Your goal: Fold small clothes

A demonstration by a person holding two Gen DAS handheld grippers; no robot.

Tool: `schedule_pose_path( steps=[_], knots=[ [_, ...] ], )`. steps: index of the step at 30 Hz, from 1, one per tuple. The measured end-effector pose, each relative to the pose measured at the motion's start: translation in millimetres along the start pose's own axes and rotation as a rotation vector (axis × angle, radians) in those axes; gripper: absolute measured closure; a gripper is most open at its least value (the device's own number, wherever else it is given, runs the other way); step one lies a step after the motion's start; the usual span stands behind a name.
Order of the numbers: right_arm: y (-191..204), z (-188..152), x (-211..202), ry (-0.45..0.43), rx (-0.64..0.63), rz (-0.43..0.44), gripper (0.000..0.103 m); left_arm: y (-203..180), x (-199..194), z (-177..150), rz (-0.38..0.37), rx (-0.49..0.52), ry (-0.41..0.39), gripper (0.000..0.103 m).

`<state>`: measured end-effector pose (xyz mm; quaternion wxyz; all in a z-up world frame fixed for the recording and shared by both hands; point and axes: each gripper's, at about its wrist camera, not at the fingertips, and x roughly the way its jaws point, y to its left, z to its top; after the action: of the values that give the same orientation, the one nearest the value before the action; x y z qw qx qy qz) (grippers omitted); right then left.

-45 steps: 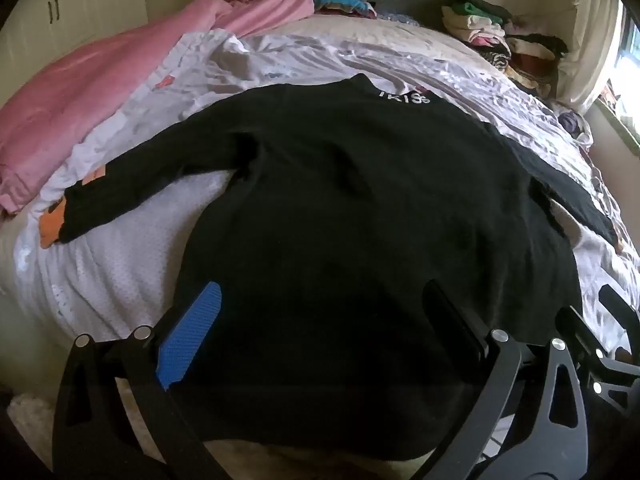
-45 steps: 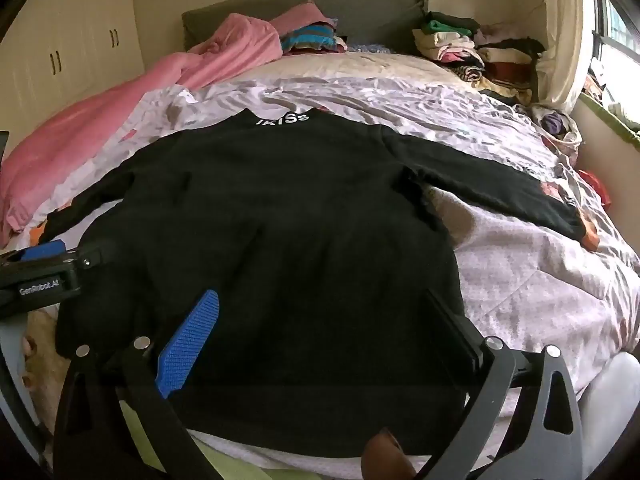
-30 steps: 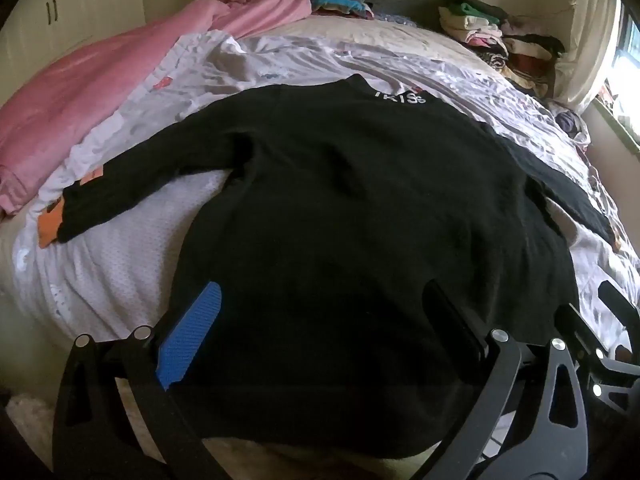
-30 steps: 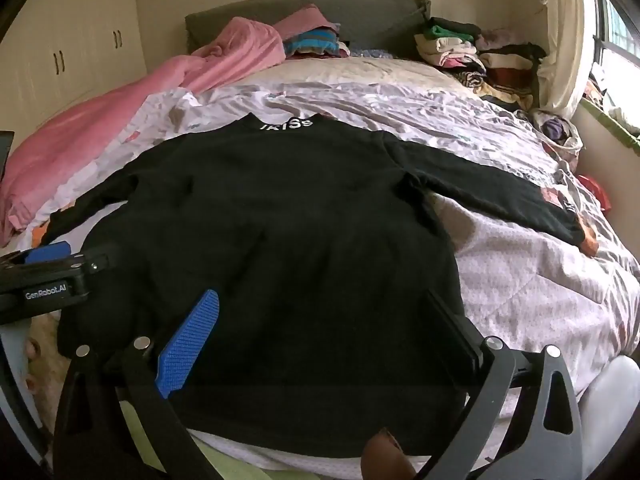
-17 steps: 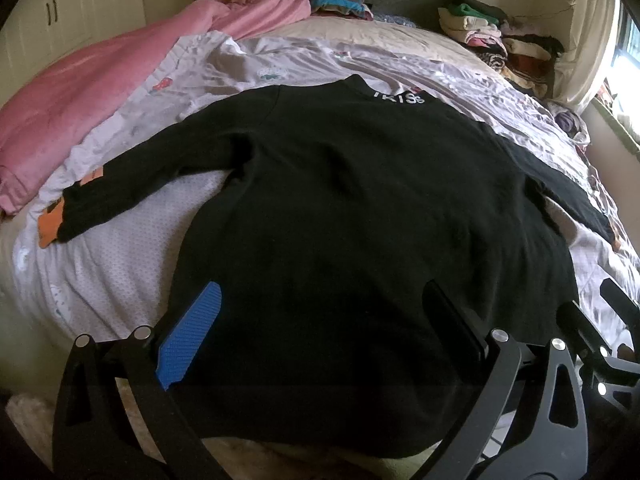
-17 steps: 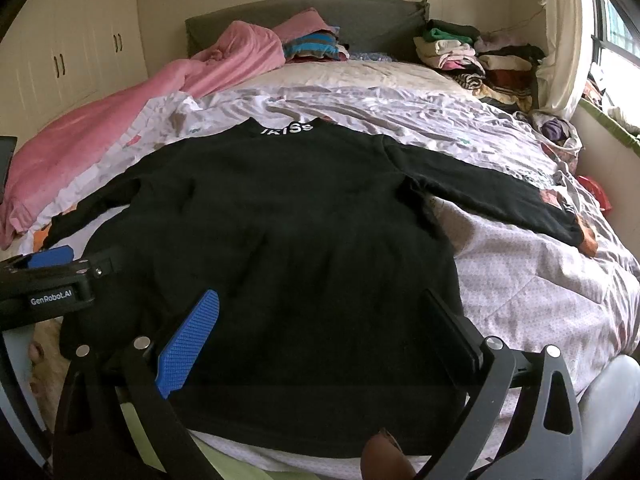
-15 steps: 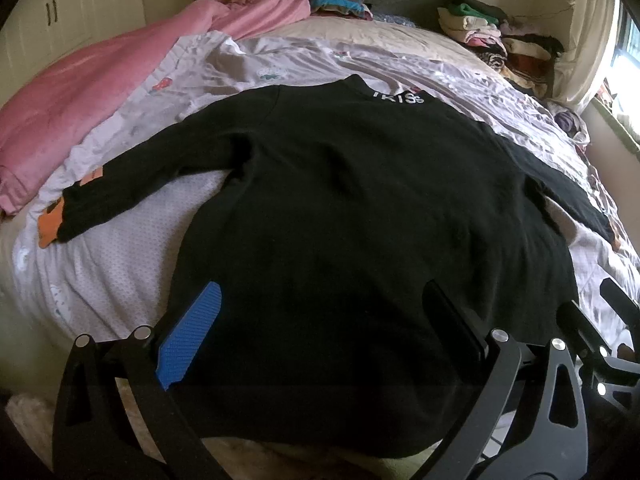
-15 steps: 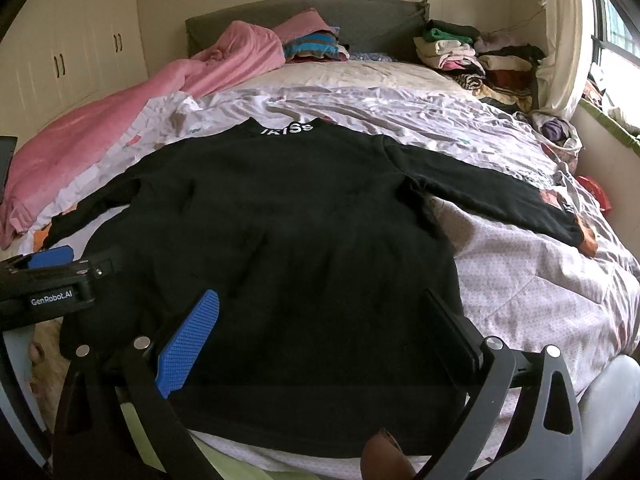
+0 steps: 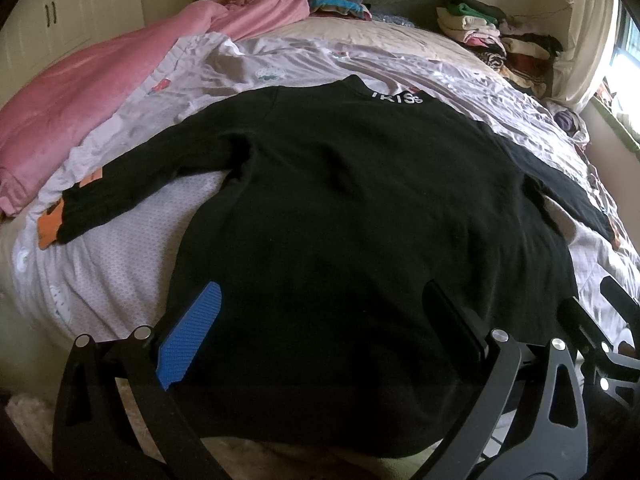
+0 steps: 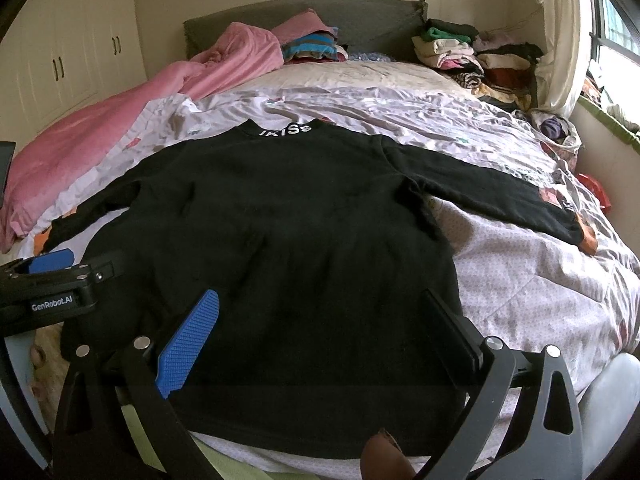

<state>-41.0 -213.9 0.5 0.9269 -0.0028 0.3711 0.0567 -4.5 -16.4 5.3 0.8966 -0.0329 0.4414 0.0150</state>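
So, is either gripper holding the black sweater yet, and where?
Nothing is held. Both the left gripper and the right gripper hover with jaws open above the hem end of the black sweater.

Left gripper (image 9: 320, 312): matte black frame of open triangular struts, with round silver screw heads at the joints. One finger carries a bright blue pad (image 9: 190, 336) with a fine ribbed grip texture; the other finger (image 9: 452, 324) is plain black, flat and bar-shaped.

Right gripper (image 10: 320, 320): same build. Black cut-out struts, silver screws in pairs on each side, blue textured pad (image 10: 188, 338) on one finger, black slab (image 10: 452, 328) on the other.

In the right wrist view the left gripper's side shows as a black block printed "GenRobot.AI" in white, with small screws and a blue pad tip.
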Motion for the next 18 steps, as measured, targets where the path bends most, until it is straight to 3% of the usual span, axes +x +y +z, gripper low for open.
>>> schedule_pose_path(
  steps=[18],
  knots=[
    [-0.7, 2.6, -0.3, -0.002, 0.001, 0.002, 0.004, 5.4, -0.7, 0.4, -0.004, 0.002, -0.001, 0.008]
  ],
)
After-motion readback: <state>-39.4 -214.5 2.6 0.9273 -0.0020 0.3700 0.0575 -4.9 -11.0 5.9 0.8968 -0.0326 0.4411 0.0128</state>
